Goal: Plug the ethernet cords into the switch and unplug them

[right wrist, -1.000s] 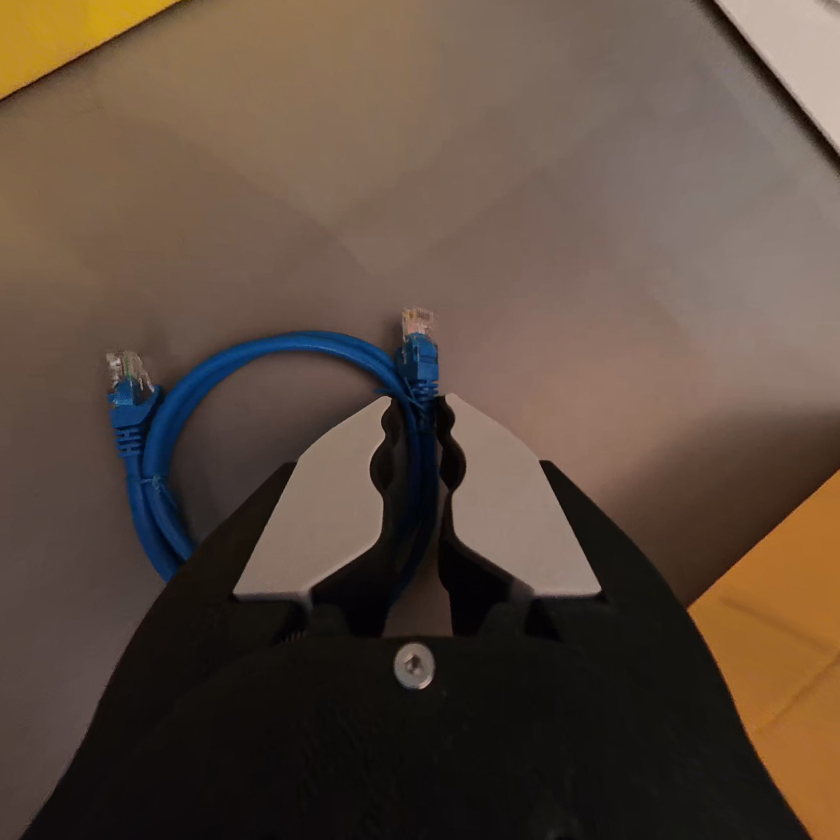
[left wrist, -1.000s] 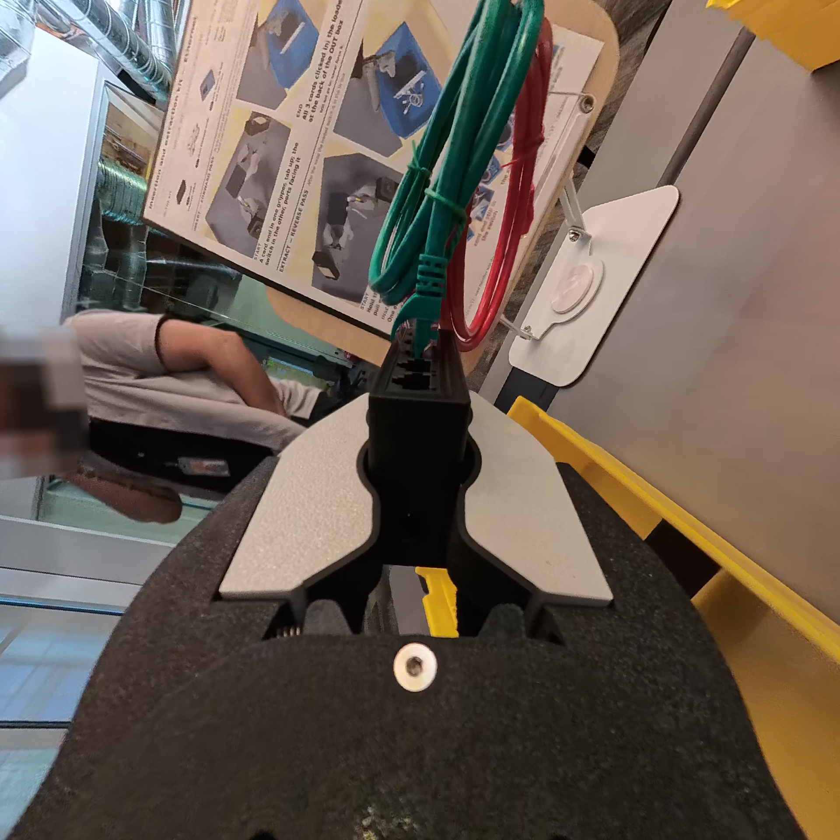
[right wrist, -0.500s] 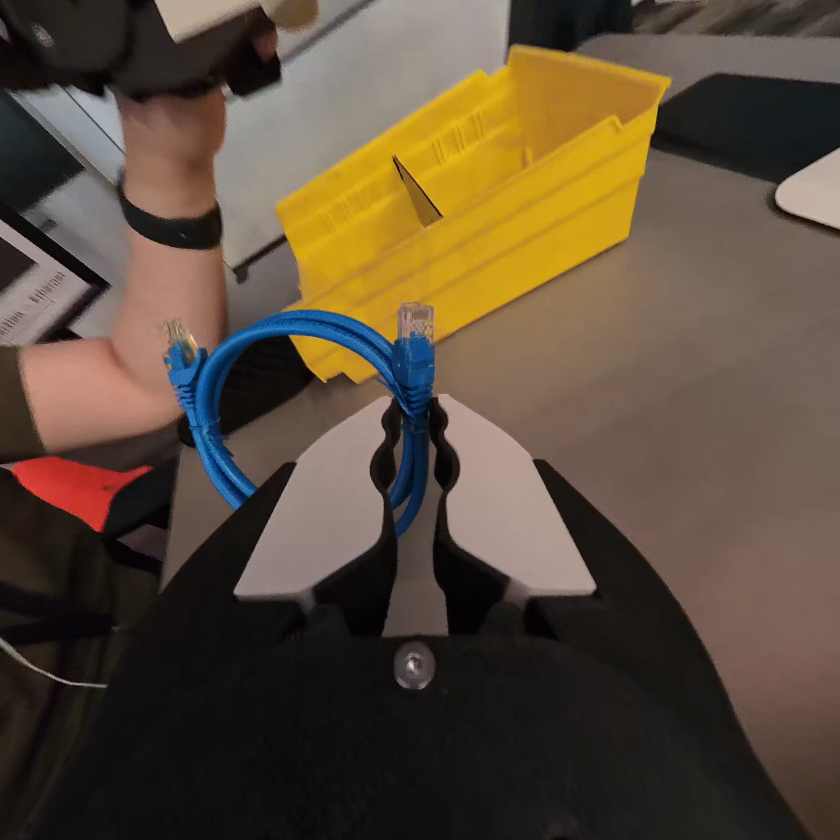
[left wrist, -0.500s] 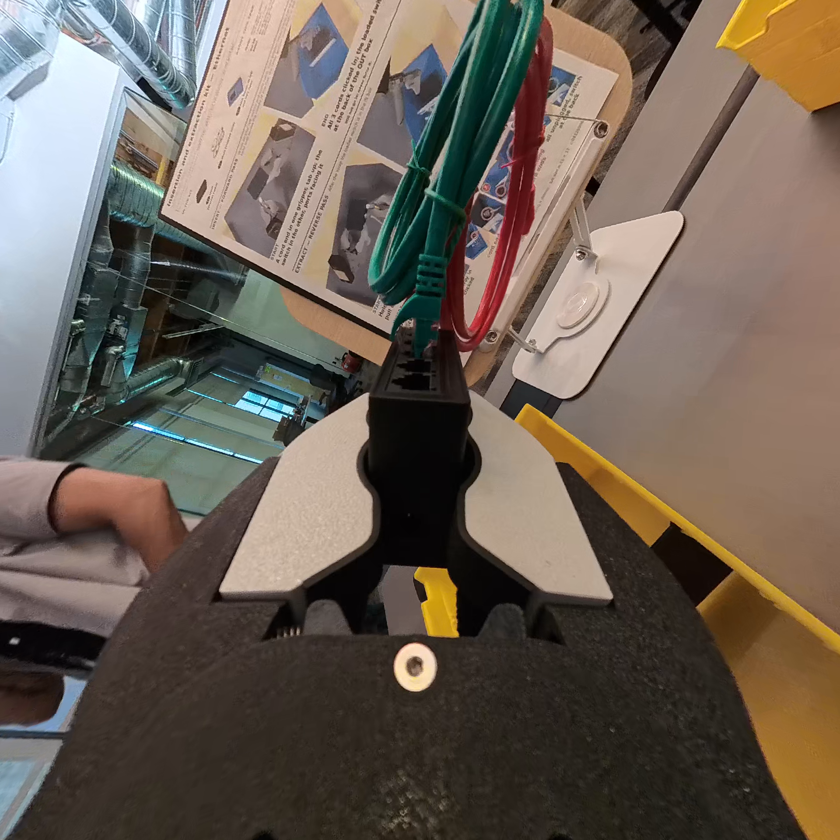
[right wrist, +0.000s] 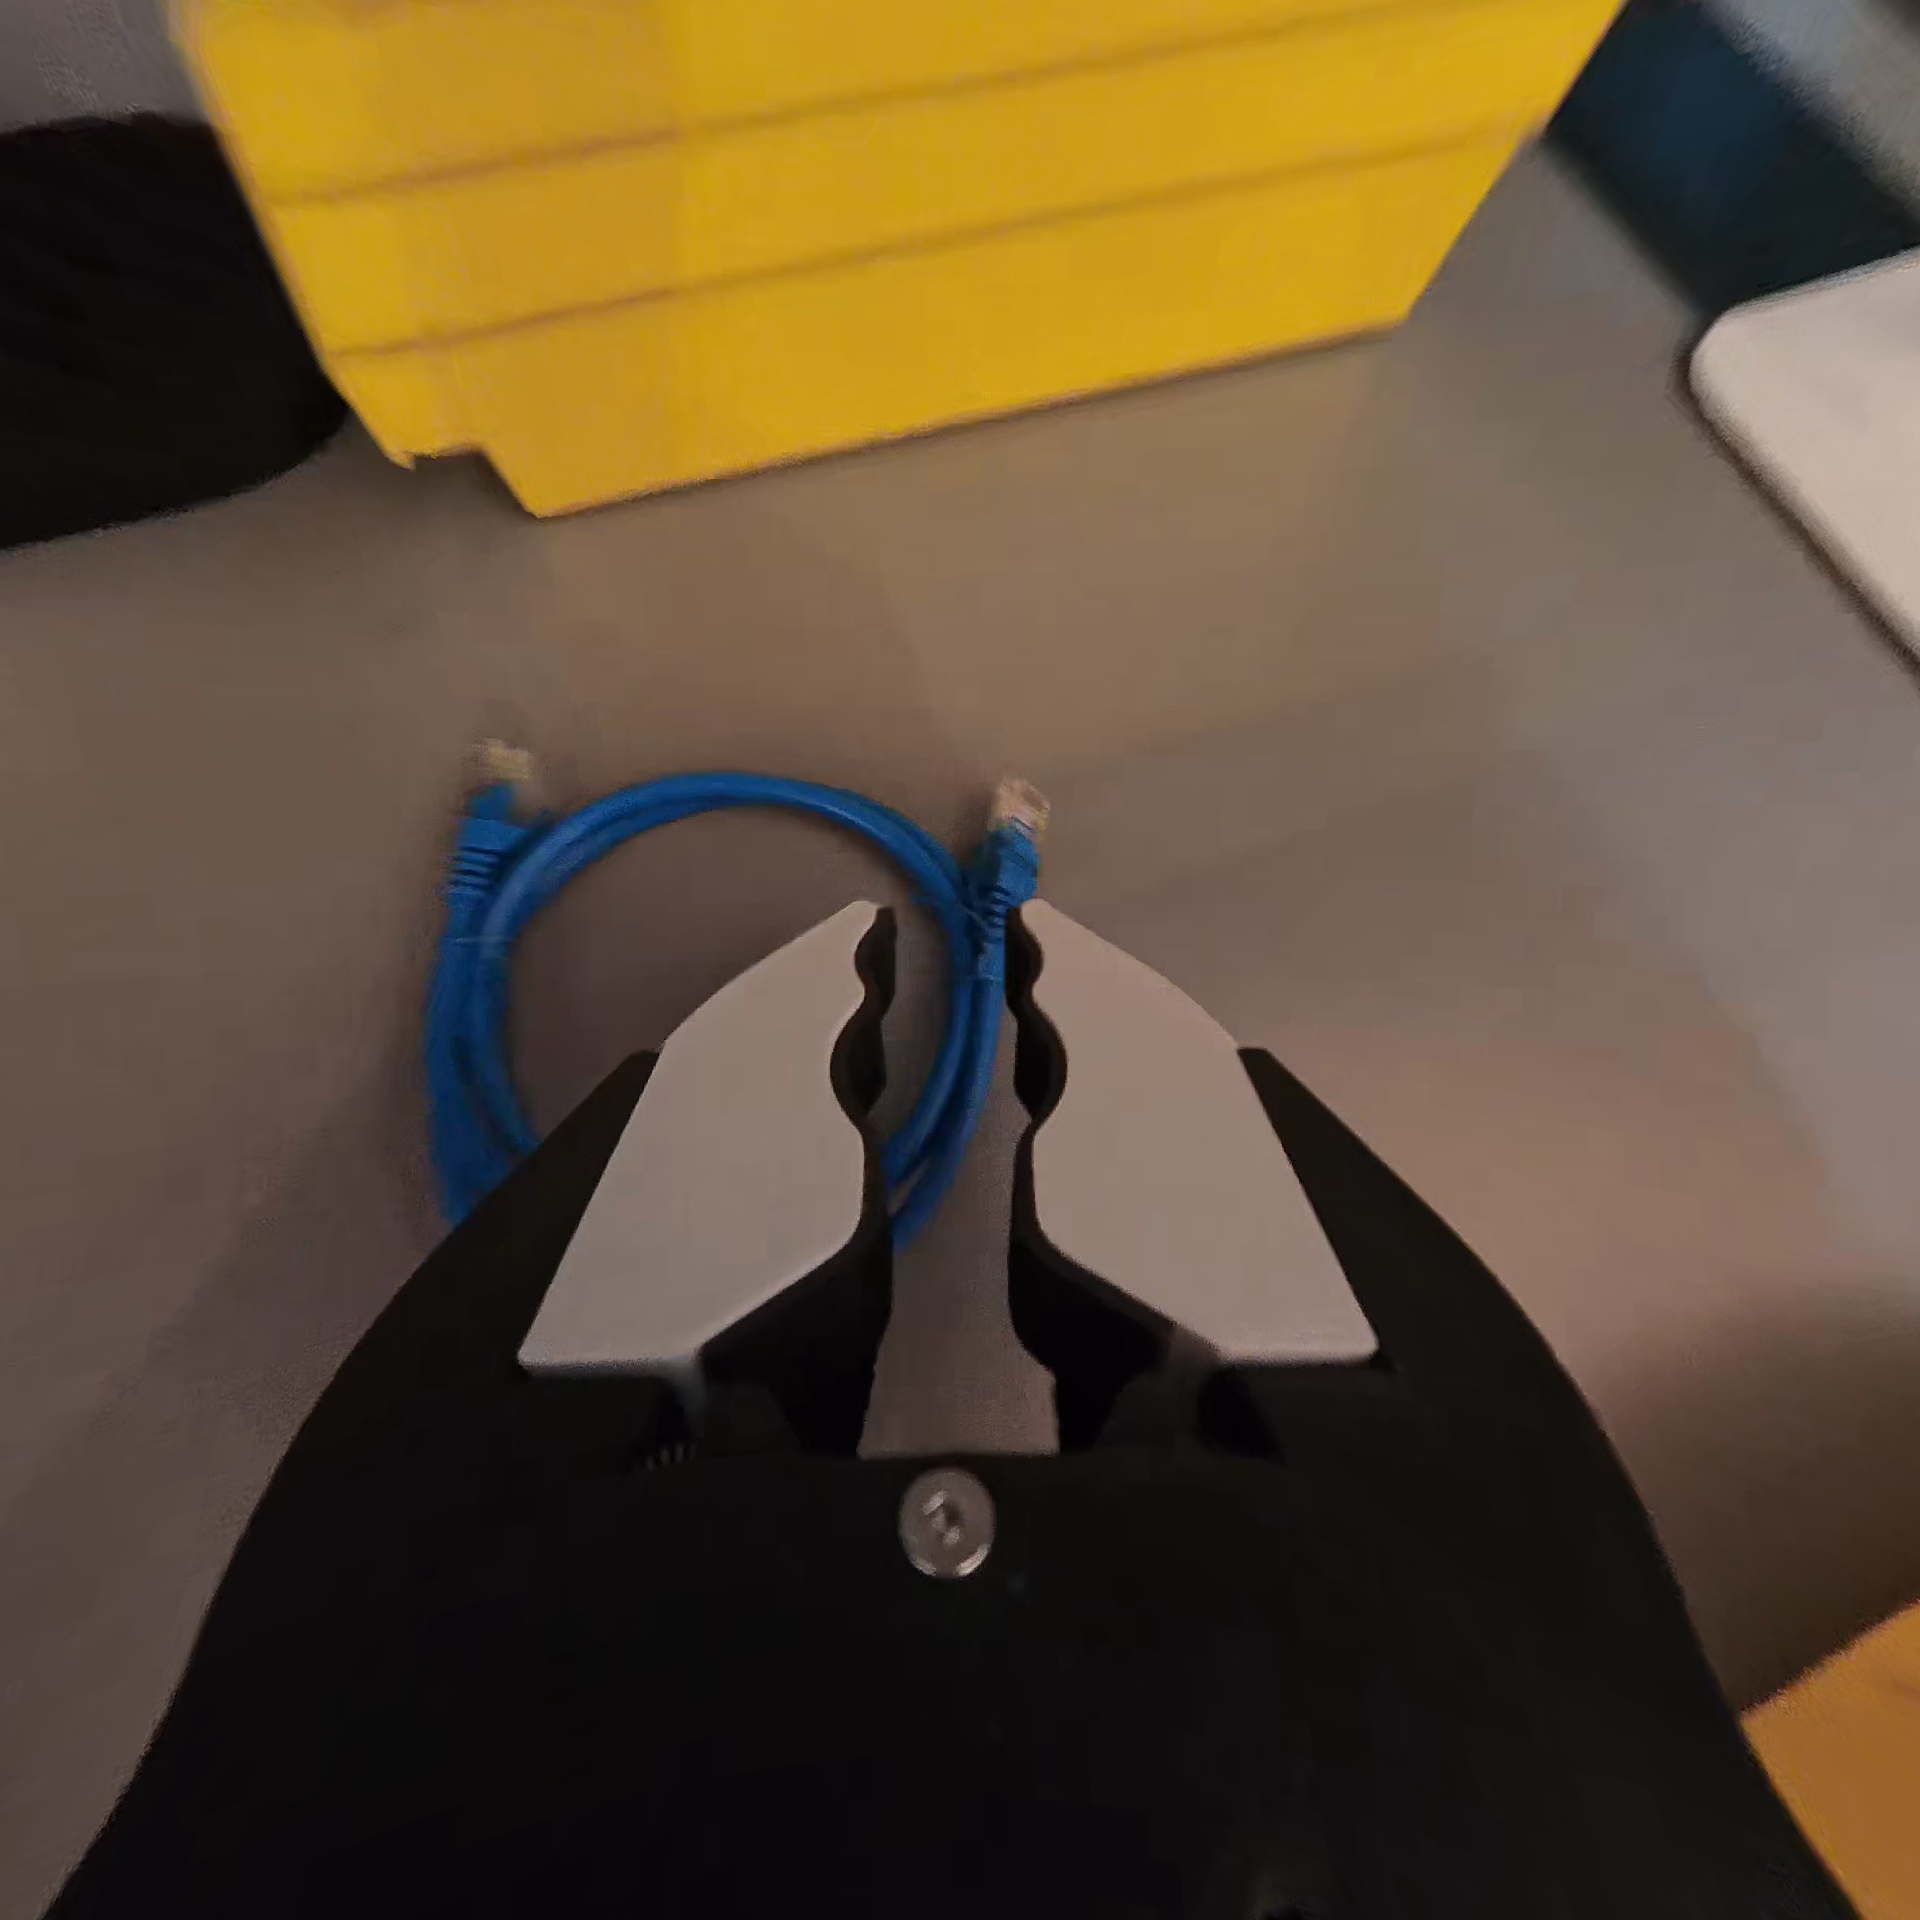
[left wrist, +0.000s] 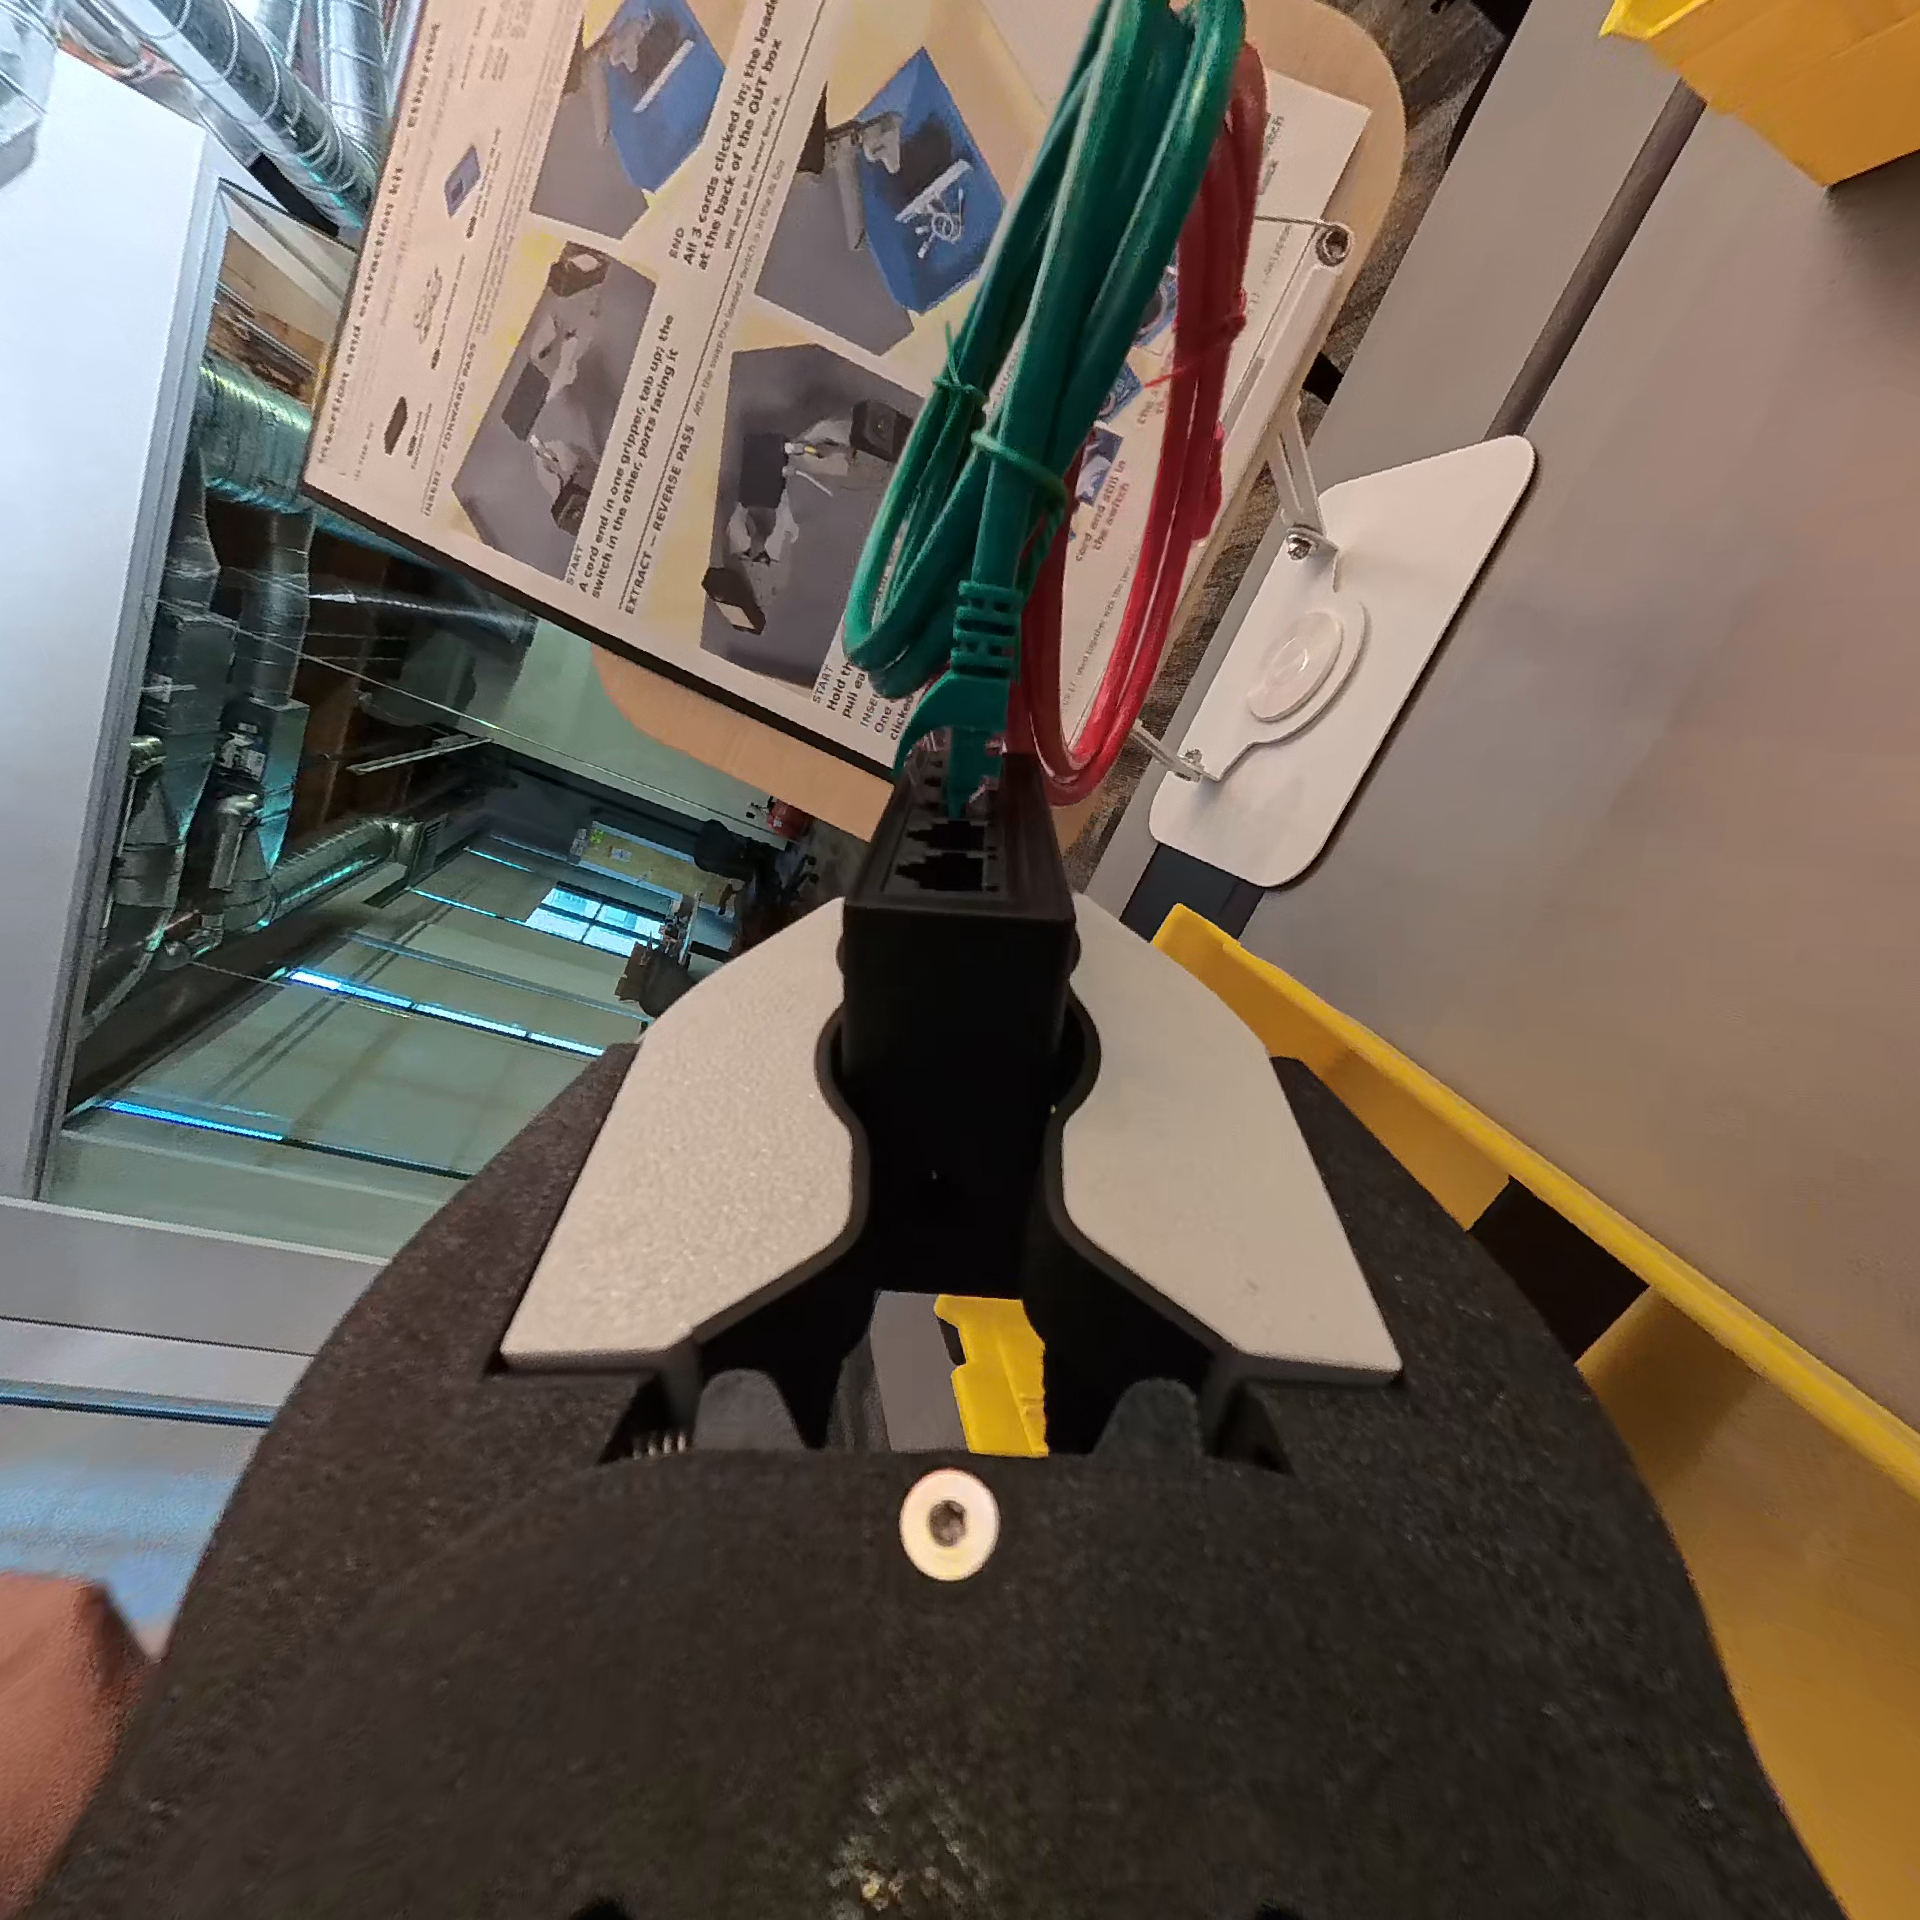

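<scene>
left wrist sideways, right wrist downward

Your right view is motion-blurred, so the blue cord's plugs look soft. In the left view, the green cord and red cord run off the top edge; your tool hides the switch's lower body.

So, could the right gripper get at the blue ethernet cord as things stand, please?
Probably yes. The right gripper is open, with the blue ethernet cord already running between its fingers below the near plug, against the right one. Nothing sits in the way on the grey table.
</scene>
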Available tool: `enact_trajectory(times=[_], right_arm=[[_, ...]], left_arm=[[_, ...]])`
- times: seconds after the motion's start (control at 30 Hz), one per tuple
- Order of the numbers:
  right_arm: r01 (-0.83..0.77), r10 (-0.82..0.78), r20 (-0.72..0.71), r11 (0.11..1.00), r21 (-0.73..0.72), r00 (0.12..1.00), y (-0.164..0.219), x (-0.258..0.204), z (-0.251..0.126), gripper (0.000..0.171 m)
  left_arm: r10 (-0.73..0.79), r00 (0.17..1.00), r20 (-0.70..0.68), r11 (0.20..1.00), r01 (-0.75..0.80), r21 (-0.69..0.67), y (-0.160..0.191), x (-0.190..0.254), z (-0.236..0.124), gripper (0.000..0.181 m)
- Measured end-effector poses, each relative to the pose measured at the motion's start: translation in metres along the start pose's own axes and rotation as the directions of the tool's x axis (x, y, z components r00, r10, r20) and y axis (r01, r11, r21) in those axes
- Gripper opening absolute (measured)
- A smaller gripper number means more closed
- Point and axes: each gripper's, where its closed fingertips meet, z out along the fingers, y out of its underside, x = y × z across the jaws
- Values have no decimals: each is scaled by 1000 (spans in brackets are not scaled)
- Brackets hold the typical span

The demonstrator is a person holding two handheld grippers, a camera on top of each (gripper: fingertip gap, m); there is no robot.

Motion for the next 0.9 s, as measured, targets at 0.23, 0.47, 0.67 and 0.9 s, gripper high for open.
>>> enact_trajectory(times=[0.23,0.47,0.67,0.9], right_arm=[[74,-74,-54,997,-7,996,12,-93,-5,30],[-47,34,-85,987,-155,996,21,-97,17,20],[-31,26,-29,979,-202,999,23,-95,20,16],[-334,345,341,938,-93,874,-19,-122,-14,13]], left_arm=[[-9,1000,-4,1000,9,25,-7,0,-2,30],[-6,1000,-13,999,7,36,-12,2,-5,30],[-15,1000,-11,998,16,57,-16,0,-8,30],[-27,1000,-13,998,28,64,-15,-2,-9,30]])
